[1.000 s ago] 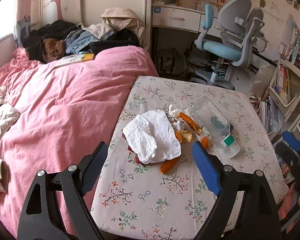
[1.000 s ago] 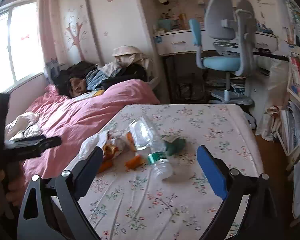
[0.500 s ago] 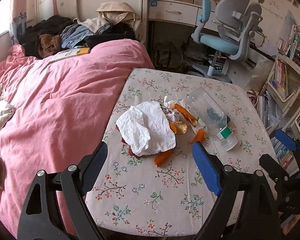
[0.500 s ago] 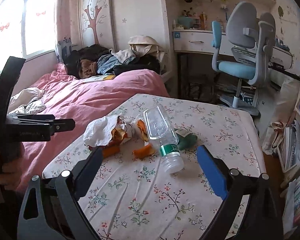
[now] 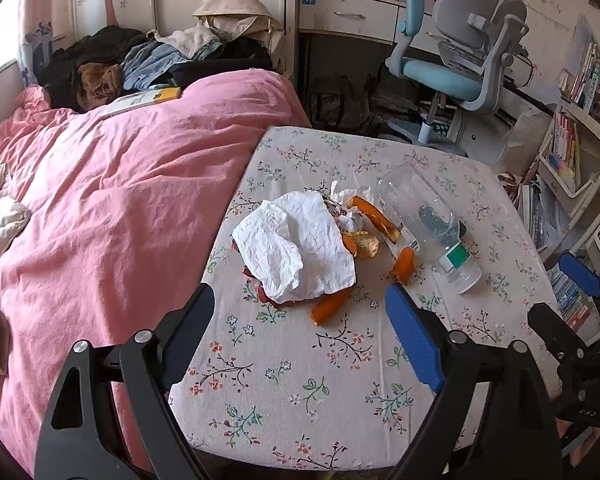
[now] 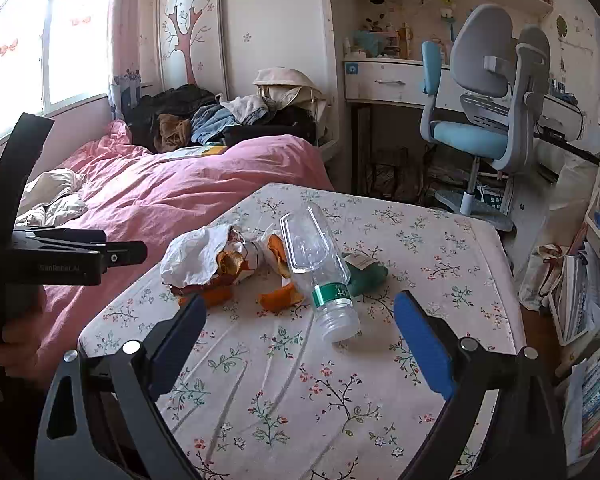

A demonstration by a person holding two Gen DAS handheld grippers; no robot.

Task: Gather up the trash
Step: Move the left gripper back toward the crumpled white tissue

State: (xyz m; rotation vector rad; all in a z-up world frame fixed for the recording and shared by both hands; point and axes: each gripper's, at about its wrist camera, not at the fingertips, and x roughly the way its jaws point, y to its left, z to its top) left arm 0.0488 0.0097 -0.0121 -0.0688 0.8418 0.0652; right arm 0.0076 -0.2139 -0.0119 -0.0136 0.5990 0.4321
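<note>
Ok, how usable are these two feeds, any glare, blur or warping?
Left wrist view: sharp and evenly lit, fisheye bending the table edges, dark vignette in the corners. Right wrist view: the window blows out white; the plastic bottle stays crisp, casting a soft shadow.

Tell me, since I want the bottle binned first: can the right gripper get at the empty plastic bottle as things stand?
Probably yes. The right gripper is open, and the plastic bottle lies on its side just ahead on the table, with bare cloth between them. Orange peel sits close beside it.
</note>
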